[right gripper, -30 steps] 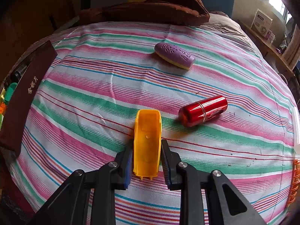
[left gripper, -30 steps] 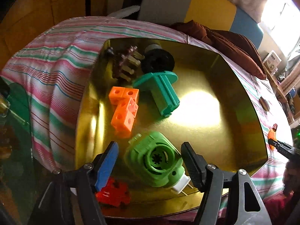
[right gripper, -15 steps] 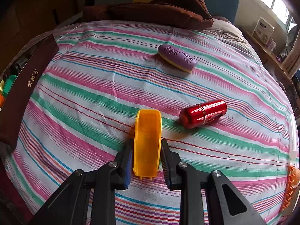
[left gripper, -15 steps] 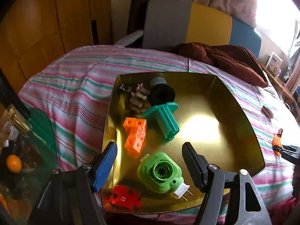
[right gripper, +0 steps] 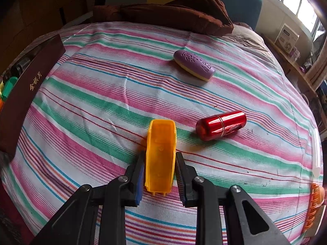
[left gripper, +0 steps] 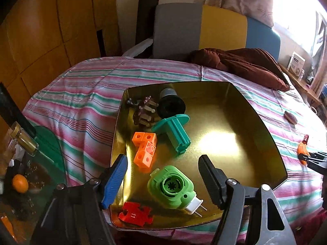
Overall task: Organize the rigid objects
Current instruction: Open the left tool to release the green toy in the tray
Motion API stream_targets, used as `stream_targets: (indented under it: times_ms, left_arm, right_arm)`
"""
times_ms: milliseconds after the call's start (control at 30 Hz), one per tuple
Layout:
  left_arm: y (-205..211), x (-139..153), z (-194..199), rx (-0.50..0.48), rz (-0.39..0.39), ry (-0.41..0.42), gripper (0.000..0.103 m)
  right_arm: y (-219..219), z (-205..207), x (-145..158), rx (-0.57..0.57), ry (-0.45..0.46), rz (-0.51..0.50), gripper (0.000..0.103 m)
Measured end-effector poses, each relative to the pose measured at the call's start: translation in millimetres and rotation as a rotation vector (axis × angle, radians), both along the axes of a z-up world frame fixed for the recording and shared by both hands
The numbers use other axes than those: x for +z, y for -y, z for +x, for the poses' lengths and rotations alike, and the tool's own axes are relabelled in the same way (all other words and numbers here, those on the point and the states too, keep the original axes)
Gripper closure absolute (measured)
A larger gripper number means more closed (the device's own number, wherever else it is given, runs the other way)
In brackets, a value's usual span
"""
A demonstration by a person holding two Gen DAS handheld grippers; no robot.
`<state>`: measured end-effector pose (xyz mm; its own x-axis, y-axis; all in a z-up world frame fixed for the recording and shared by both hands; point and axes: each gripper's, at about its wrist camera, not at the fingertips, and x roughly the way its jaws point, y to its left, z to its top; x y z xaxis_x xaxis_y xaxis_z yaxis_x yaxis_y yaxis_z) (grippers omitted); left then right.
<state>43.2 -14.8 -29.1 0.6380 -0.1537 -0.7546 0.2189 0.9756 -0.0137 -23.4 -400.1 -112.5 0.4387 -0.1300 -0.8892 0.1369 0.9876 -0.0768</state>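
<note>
In the left wrist view a gold tray (left gripper: pixel 255 143) on the striped bed holds a green plug part (left gripper: pixel 170 186), orange cubes (left gripper: pixel 144 148), a teal spool (left gripper: pixel 173 131), a black spool (left gripper: pixel 170 104), a brown pegged piece (left gripper: pixel 144 110) and a red puzzle piece (left gripper: pixel 136 216). My left gripper (left gripper: pixel 163 178) is open and empty above the tray's near edge. In the right wrist view my right gripper (right gripper: pixel 159 168) is shut on a yellow plastic shell (right gripper: pixel 160 153) just above the striped cloth. A red capsule (right gripper: pixel 220 125) and a purple oval case (right gripper: pixel 194 65) lie beyond it.
A dark brown box (right gripper: pixel 24 94) with gold letters stands at the left in the right wrist view. A brown cushion (right gripper: pixel 163 16) lies at the far bed edge. An orange object (right gripper: pixel 314 206) lies at the right edge. A glass table (left gripper: pixel 24 173) with an orange fruit stands left of the bed.
My left gripper has lifted and drawn back from the green plug part, which stays in the tray. My right gripper has held the yellow shell and risen a little.
</note>
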Motion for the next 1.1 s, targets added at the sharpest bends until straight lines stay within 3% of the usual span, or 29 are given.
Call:
stream_targets:
  times_ms: [800, 1100]
  left_arm:
    - [-11, -7, -6, 0.007, -0.021, -0.016, 0.031]
    - [-29, -8, -6, 0.050, -0.041, -0.011, 0.031]
  right_arm:
    - [-9, 5, 2, -0.042, -0.049, -0.026, 0.078]
    - [-37, 6, 11, -0.009, -0.062, 0.069, 0.078]
